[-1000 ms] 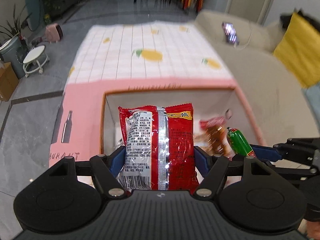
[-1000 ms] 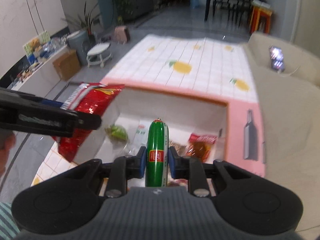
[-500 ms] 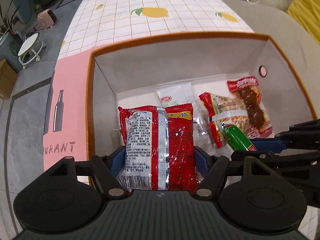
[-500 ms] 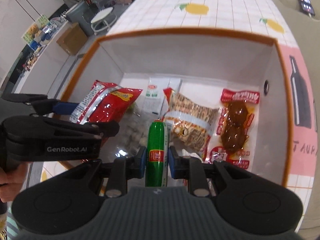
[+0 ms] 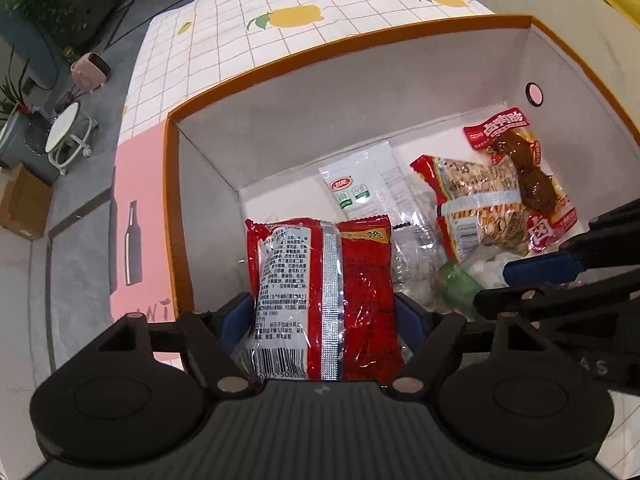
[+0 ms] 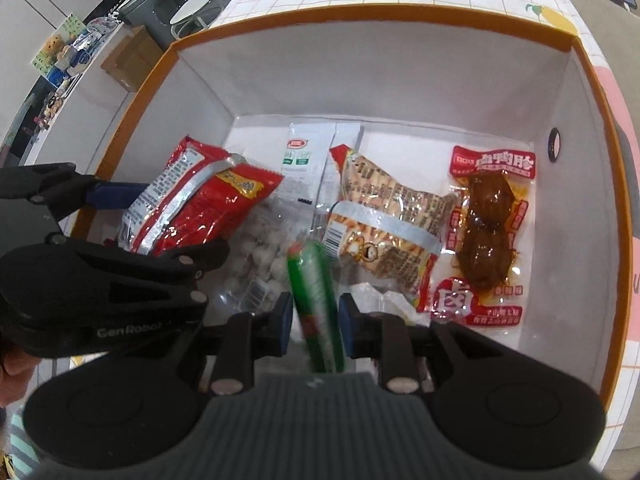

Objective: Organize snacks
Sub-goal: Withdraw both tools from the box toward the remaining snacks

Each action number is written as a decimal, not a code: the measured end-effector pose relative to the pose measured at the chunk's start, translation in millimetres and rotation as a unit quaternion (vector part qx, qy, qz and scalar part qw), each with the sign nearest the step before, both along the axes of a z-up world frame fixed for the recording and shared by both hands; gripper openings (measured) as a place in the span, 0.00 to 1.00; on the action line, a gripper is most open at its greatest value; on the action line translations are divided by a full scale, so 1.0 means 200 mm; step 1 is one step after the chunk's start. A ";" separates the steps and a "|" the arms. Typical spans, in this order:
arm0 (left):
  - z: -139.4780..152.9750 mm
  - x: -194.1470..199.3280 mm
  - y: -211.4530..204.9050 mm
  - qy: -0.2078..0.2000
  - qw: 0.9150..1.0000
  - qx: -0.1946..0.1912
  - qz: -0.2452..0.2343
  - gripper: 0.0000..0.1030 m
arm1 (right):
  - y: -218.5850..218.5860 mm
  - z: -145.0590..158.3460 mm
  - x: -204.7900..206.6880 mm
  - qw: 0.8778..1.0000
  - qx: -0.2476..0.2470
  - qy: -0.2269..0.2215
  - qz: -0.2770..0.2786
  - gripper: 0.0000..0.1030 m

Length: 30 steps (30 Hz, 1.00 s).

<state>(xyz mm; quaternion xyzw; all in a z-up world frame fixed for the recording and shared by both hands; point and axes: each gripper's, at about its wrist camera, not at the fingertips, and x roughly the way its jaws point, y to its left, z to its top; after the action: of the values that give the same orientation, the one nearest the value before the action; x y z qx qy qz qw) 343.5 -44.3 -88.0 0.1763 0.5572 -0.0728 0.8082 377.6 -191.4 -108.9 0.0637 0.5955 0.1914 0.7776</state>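
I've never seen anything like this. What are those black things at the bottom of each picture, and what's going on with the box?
Each black thing is a hand-held gripper: a two-fingered tong a person carries, with a camera looking along its fingers. So one picture is the left hand's view, the other the right's.

Both point down into an orange-rimmed box on a lemon-print tablecloth.

The left hand-held gripper has a red snack bag between its fingers, and its jaws are opening. The right hand-held gripper is opening too, with a green sausage stick in the gap; its pads look clear of it.

In the box lie a white packet, a tan snack bag, a brown meat pack and a clear bag of pale balls.
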 end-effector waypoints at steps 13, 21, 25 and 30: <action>0.06 -0.04 0.04 -0.009 0.999 -0.019 0.024 0.94 | -0.02 0.08 -0.05 1.000 -0.010 -0.011 -0.006 0.37; 0.19 -0.12 0.03 -0.033 0.999 -0.022 0.025 0.94 | -0.05 0.18 -0.11 0.999 -0.011 -0.028 -0.013 0.40; 0.29 -0.18 0.02 -0.056 0.998 -0.027 0.028 0.93 | -0.07 0.26 -0.15 0.999 -0.012 -0.041 -0.021 0.47; 0.42 -0.29 0.03 -0.086 0.995 -0.041 0.025 0.90 | -0.08 0.38 -0.25 0.997 -0.021 -0.071 -0.026 0.53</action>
<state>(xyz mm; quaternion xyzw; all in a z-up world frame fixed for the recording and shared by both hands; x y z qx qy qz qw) 286.2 -39.2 -4.1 0.1345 0.4865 -0.0599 0.8612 326.8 -207.1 -33.0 0.0496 0.5408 0.1624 0.8239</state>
